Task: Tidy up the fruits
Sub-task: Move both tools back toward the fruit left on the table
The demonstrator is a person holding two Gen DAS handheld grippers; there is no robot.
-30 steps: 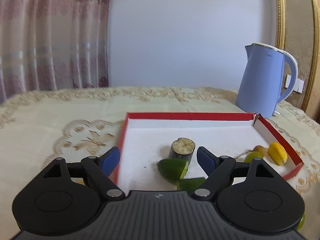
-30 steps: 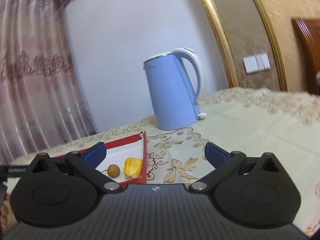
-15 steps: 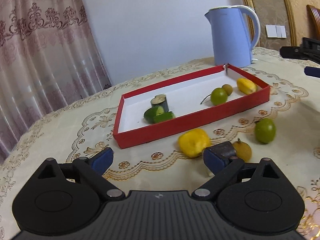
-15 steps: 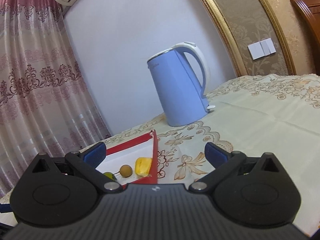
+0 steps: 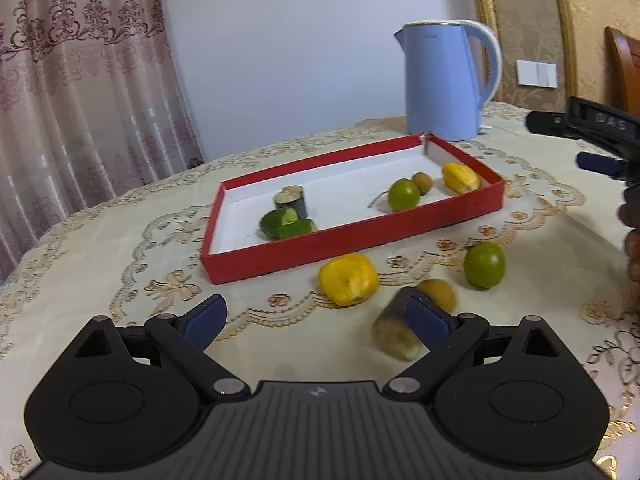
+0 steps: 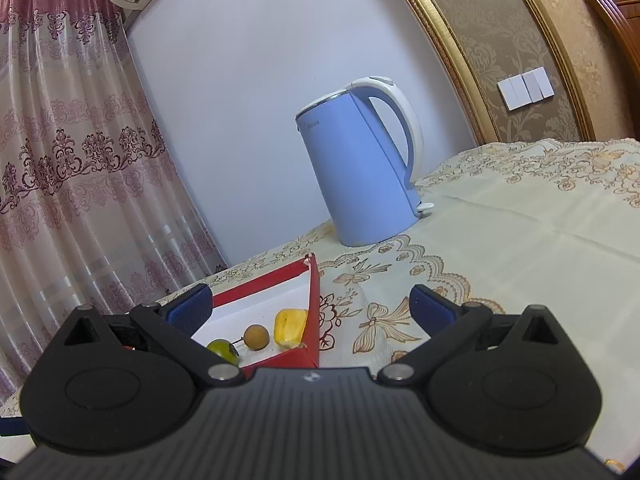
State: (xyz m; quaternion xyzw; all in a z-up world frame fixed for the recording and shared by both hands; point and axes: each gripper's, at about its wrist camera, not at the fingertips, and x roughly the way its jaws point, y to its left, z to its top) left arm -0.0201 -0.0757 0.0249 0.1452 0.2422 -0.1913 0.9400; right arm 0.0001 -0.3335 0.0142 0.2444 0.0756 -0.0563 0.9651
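Observation:
A red tray (image 5: 352,242) with a white floor holds green cut pieces (image 5: 280,224), a dark stub (image 5: 291,200), a lime (image 5: 404,195), a small brown fruit (image 5: 423,181) and a yellow piece (image 5: 460,178). In front of it on the cloth lie a yellow fruit (image 5: 348,279), a brown fruit (image 5: 440,293), a lime (image 5: 484,265) and a blurred pale stub (image 5: 394,340), partly behind my left gripper's right finger. My left gripper (image 5: 316,318) is open above the cloth, nothing between its fingers. My right gripper (image 6: 310,306) is open over the tray's right end (image 6: 314,292).
A blue kettle (image 5: 444,84) stands behind the tray's far right corner. The right gripper's black body (image 5: 592,128) and a hand (image 5: 632,240) show at the right edge of the left wrist view. The embroidered tablecloth (image 6: 520,240) stretches right of the kettle.
The left gripper has pulled back from over the tray to the near side, bringing the loose fruits into view, and its jaws have widened. The right gripper has stayed roughly in place.

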